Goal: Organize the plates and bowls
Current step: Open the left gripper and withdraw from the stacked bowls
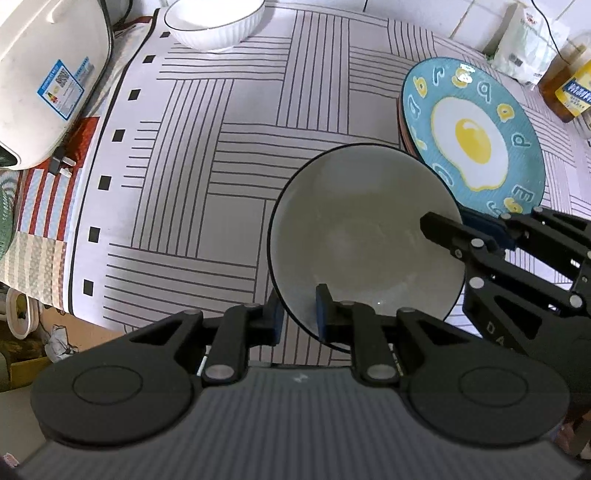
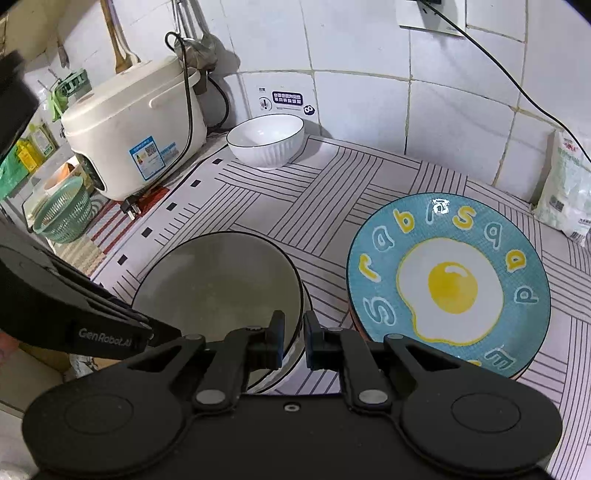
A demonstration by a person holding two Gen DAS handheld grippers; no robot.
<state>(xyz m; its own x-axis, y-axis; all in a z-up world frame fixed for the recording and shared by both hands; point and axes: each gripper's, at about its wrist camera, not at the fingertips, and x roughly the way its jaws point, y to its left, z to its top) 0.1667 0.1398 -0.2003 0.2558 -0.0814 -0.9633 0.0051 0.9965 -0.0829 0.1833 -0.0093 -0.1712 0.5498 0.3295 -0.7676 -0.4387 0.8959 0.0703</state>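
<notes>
A grey bowl with a dark rim (image 1: 362, 229) (image 2: 218, 288) is held over the striped mat by both grippers. My left gripper (image 1: 299, 314) is shut on its near rim, one pad inside and one outside. My right gripper (image 2: 294, 341) is shut on its right rim; it also shows in the left wrist view (image 1: 461, 225). A blue plate with a fried-egg picture (image 1: 476, 133) (image 2: 450, 280) lies on other plates just right of the bowl. A white ribbed bowl (image 1: 214, 22) (image 2: 266, 140) stands at the far edge of the mat.
A white rice cooker (image 1: 44, 74) (image 2: 136, 140) stands at the left with its plug lying on the cloth. A green strainer basket (image 2: 66, 210) is at the far left. A white bag (image 2: 569, 192) and an oil bottle (image 1: 569, 85) stand by the tiled wall at right.
</notes>
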